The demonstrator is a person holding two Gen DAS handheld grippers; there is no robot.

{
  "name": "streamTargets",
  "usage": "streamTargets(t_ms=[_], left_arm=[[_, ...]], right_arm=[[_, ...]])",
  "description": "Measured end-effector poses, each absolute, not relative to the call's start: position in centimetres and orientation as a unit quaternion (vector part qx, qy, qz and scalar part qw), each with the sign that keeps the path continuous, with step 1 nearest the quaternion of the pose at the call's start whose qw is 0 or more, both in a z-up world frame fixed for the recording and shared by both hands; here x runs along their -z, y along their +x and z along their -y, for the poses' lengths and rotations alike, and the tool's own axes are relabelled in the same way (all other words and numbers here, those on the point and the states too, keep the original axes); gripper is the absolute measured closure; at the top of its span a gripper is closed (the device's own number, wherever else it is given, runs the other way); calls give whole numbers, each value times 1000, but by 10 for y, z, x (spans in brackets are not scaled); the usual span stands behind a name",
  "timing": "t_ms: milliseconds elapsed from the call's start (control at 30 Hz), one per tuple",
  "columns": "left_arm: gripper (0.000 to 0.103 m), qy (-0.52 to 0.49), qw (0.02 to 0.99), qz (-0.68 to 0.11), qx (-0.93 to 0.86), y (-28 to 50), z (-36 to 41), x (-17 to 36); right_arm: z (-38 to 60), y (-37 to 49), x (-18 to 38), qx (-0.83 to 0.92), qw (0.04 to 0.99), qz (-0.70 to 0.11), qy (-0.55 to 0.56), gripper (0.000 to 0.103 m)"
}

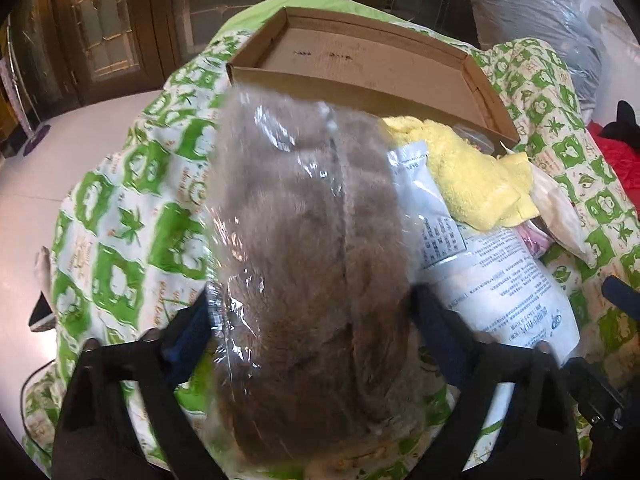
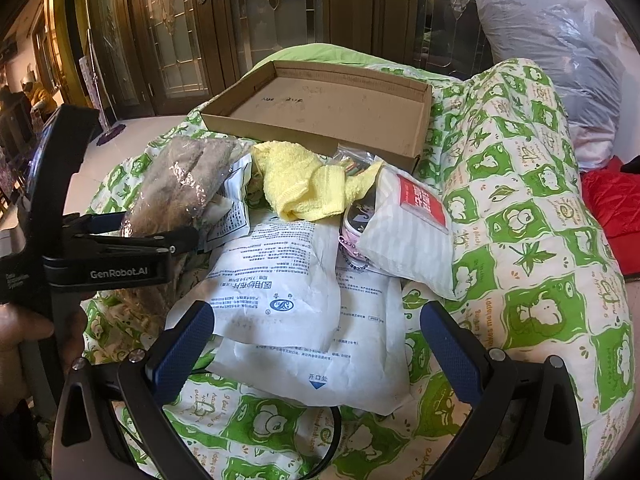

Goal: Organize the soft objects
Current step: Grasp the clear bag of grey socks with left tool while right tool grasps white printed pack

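Note:
A brown furry soft item in a clear plastic bag (image 1: 304, 240) lies on the green-and-white quilt (image 1: 132, 216). My left gripper (image 1: 312, 300) is shut on its near part, a pad pressing into each side of the bag. From the right wrist view the same gripper (image 2: 160, 240) reaches in from the left onto the furry bag (image 2: 180, 184). My right gripper (image 2: 316, 312) hovers open over white printed packets (image 2: 280, 280), holding nothing. A yellow towel (image 2: 304, 184) lies crumpled in front of an open cardboard box (image 2: 320, 136) with nothing in it.
A striped pouch with a red label (image 2: 408, 232) and a pink item with a bead chain (image 2: 352, 240) lie right of the towel. A large plastic sack (image 2: 560, 40) and red quilted fabric (image 2: 608, 200) sit far right. A hand (image 2: 24, 328) holds the left gripper. Wooden glazed doors stand behind.

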State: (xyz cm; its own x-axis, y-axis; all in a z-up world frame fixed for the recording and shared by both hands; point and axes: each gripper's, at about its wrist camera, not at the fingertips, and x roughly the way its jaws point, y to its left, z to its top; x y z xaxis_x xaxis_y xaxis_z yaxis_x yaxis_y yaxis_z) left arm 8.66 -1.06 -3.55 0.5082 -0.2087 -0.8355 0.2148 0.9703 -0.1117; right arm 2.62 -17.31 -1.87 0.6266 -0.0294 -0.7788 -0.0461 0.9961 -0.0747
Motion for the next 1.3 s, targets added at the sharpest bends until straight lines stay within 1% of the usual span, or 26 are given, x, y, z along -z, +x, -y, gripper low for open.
streamTargets(t_ms=[33, 67, 100, 133, 167, 200, 267, 633, 800, 1000, 1300], left_arm=[[30, 0, 868, -481, 126, 85, 11, 36], [37, 0, 868, -480, 127, 83, 11, 36], [40, 0, 869, -479, 128, 81, 11, 36], [48, -2, 870, -475, 132, 79, 12, 34], [61, -6, 870, -474, 137, 77, 12, 33], [65, -13, 868, -474, 144, 75, 12, 32], [71, -18, 871, -470, 145, 70, 11, 27], [72, -31, 879, -450, 153, 43, -4, 7], [72, -32, 877, -450, 164, 24, -19, 3], [72, -62, 872, -456, 163, 21, -34, 6], [72, -63, 869, -457, 178, 21, -31, 7]], right_arm=[[173, 27, 19, -4, 900, -433, -44, 0], [173, 26, 19, -4, 900, -434, -44, 0], [173, 27, 19, -4, 900, -434, -44, 0], [173, 27, 19, -4, 900, -434, -44, 0], [173, 27, 19, -5, 900, -434, -45, 0], [172, 28, 19, -5, 900, -435, -45, 0], [173, 28, 19, -5, 900, -434, -44, 0], [173, 26, 18, -6, 901, -432, -43, 0], [176, 26, 14, -25, 899, -437, -20, 0], [172, 39, 15, -57, 878, -475, -5, 1], [143, 78, 36, -82, 840, -535, -43, 2]])
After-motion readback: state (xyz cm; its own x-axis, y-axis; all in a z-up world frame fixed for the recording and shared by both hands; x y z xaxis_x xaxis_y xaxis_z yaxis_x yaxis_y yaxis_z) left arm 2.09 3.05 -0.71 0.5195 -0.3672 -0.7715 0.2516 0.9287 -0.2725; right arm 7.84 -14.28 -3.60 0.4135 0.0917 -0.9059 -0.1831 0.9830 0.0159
